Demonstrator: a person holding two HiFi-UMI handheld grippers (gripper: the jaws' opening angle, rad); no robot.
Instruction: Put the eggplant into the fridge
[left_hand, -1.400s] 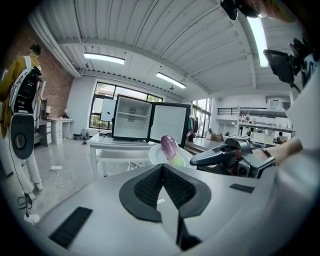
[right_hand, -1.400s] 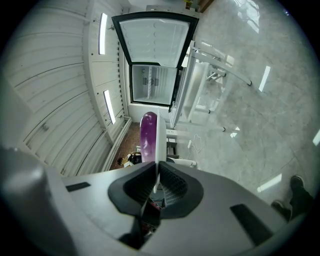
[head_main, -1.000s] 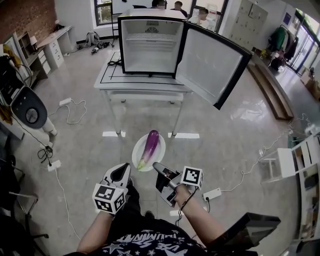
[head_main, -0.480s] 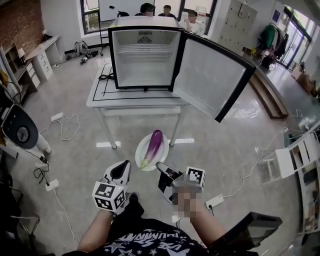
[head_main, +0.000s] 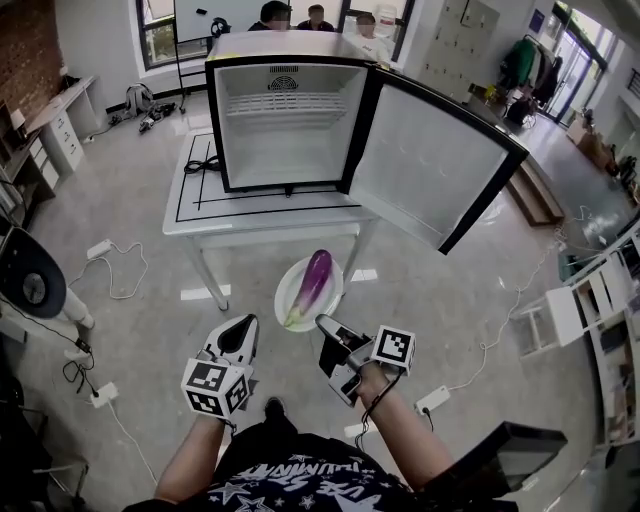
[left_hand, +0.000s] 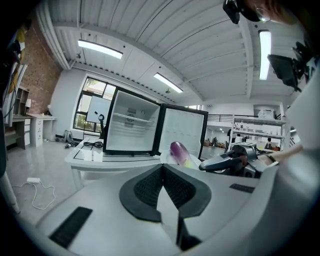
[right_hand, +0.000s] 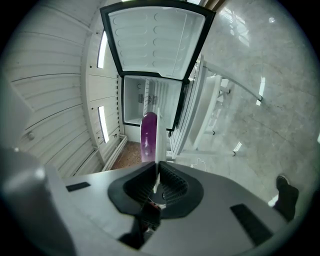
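**Status.** R gripper (head_main: 322, 323) is clamped on the near rim of the round white plate (head_main: 331, 300). Its own view shows the thin plate edge (right_hand: 157, 145) pinched between the pads. L gripper (head_main: 247, 322) is pressed together w/ nothing between the jaws.

**Task item.** The long glossy purple eggplant (head_main: 312, 284) lies loose on the plate, in front of and below the small black-framed white fridge (head_main: 285, 120). The fridge stands on a white table (head_main: 200, 215) w/ its door (head_main: 430, 160) swung wide open.

**Hazards.**
1. Plate is held by one edge only. Any tilt lets the eggplant roll or slide off short of the fridge.
2. Offset load may pivot the plate in the pinch. Bite depth is hard to judge, prob. shallow.
3. A low approach risks striking the table edge in front of the fridge.
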